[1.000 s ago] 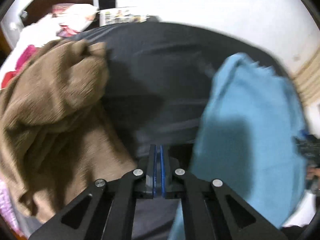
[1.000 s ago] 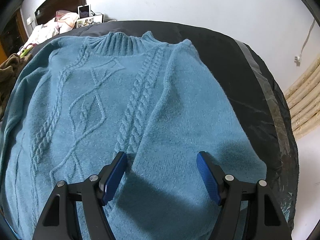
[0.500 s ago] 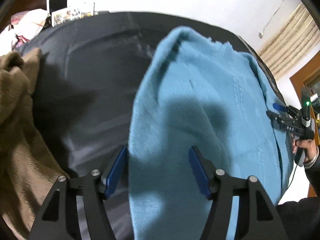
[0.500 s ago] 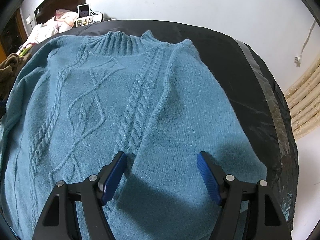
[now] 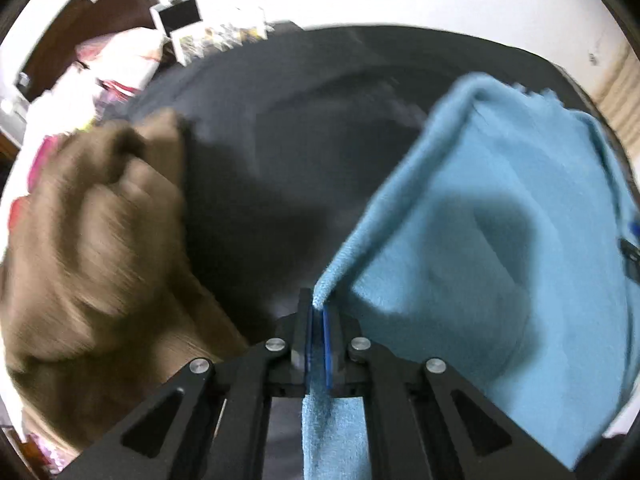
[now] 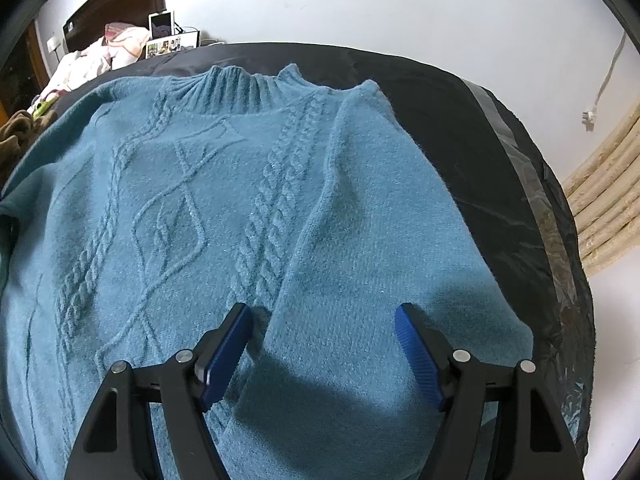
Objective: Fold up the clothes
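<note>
A blue cable-knit sweater point(image 6: 224, 216) lies front up on a black cover point(image 6: 460, 128), collar toward the far wall, one sleeve folded along its right side. My right gripper point(image 6: 324, 356) hovers open over that folded sleeve near the hem. In the left wrist view, my left gripper point(image 5: 318, 344) is shut on the sweater's point(image 5: 480, 248) left edge, and a strip of blue knit hangs between its fingers. The view there is blurred by motion.
A crumpled brown garment point(image 5: 92, 240) lies left of the sweater; its edge point(image 6: 16, 132) also shows in the right wrist view. Pink and white bedding point(image 6: 100, 52) and a framed photo point(image 6: 162, 24) sit at the back left. Bamboo-like slats point(image 6: 600, 208) stand right.
Half a second ago my left gripper was open over the sweater's edge; now it has shut on that edge and swung left. The right gripper has stayed still.
</note>
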A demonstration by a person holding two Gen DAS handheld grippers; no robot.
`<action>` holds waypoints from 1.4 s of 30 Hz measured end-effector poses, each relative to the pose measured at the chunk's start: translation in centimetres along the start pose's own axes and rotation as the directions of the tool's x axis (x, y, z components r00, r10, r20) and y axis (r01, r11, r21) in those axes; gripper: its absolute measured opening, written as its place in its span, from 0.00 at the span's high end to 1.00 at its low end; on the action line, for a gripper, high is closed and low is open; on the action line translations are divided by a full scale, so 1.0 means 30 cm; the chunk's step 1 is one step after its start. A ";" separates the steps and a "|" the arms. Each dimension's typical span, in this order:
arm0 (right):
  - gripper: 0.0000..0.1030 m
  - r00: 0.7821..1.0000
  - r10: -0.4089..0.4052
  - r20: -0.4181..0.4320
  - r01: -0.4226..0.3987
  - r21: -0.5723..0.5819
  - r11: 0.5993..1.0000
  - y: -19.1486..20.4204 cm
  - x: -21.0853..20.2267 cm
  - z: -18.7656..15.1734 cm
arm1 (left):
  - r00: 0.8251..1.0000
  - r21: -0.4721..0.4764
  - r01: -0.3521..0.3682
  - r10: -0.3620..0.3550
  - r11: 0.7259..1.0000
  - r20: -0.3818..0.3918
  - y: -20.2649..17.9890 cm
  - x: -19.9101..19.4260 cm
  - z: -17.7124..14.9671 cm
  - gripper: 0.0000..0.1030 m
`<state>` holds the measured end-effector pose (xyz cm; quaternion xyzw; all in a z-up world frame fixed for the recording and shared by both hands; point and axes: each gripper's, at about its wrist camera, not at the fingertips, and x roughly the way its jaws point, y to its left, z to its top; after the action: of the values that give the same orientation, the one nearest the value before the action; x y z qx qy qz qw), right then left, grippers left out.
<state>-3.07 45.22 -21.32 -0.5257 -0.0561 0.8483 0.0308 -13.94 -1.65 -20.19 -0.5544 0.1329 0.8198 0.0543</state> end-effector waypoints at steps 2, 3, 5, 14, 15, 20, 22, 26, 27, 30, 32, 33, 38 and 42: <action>0.24 1.000 -0.020 0.002 0.020 -0.008 1.000 0.003 0.000 0.003 | 0.997 0.034 -0.078 0.077 0.996 0.024 -0.008 -0.008 0.033 0.95; 0.23 1.000 -0.030 0.003 0.030 -0.012 0.999 0.004 0.000 0.005 | 0.995 0.044 -0.102 0.100 0.994 0.028 -0.016 -0.006 0.048 0.95; 0.21 0.998 -0.061 0.011 0.061 -0.025 0.998 0.005 0.000 0.012 | 0.990 0.071 -0.140 0.139 0.988 0.023 -0.047 0.015 0.073 0.95; 0.21 0.985 -0.171 0.022 0.172 -0.030 0.985 -0.042 -0.006 0.022 | 0.985 0.078 -0.164 0.167 0.983 -0.041 -0.083 0.104 0.060 0.94; 0.21 0.985 -0.172 0.021 0.172 -0.026 0.985 -0.065 -0.007 0.026 | 0.985 0.077 -0.165 0.169 0.983 -0.045 -0.085 0.109 0.060 0.93; 0.40 0.985 -0.168 0.022 0.169 -0.002 0.986 -0.144 -0.032 0.056 | 0.983 0.060 -0.172 0.176 0.983 -0.055 -0.098 0.119 0.058 0.92; 0.40 0.992 -0.128 0.019 0.127 0.029 0.991 -0.168 -0.042 0.058 | 0.982 0.051 -0.174 0.177 0.983 -0.060 -0.097 0.121 0.059 0.92; 0.40 0.999 -0.046 0.017 0.044 0.093 0.995 -0.216 -0.061 0.061 | 0.987 -0.005 -0.153 0.153 0.988 -0.056 -0.078 0.093 0.060 0.91; 0.40 1.000 -0.025 0.017 0.023 0.109 0.994 -0.228 -0.066 0.062 | 0.987 -0.020 -0.150 0.149 0.989 -0.054 -0.072 0.084 0.060 0.90; 0.38 0.999 0.037 0.020 -0.039 0.156 0.987 -0.264 -0.080 0.065 | 0.988 -0.058 -0.153 0.150 0.987 -0.047 -0.061 0.050 0.059 0.85; 0.37 0.997 0.078 0.023 -0.081 0.187 0.979 -0.288 -0.090 0.066 | 0.987 -0.066 -0.156 0.154 0.986 -0.040 -0.064 0.027 0.056 0.84; 0.37 0.996 0.090 0.021 -0.092 0.187 0.978 -0.279 -0.086 0.064 | 0.987 -0.068 -0.158 0.156 0.985 -0.035 -0.069 0.013 0.055 0.84; 0.37 0.994 0.110 -0.013 -0.107 0.119 0.987 -0.150 -0.033 0.039 | 0.988 -0.072 -0.153 0.152 0.986 -0.009 -0.107 -0.046 0.034 0.82; 0.37 0.993 0.110 -0.037 -0.108 0.059 0.992 -0.056 0.004 0.021 | 0.989 -0.079 -0.144 0.145 0.986 0.009 -0.142 -0.086 0.011 0.67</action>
<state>-3.71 46.86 -20.94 -0.5437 -0.0023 0.8393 0.0004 -12.24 2.69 -18.37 -0.5389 0.1402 0.8302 -0.0263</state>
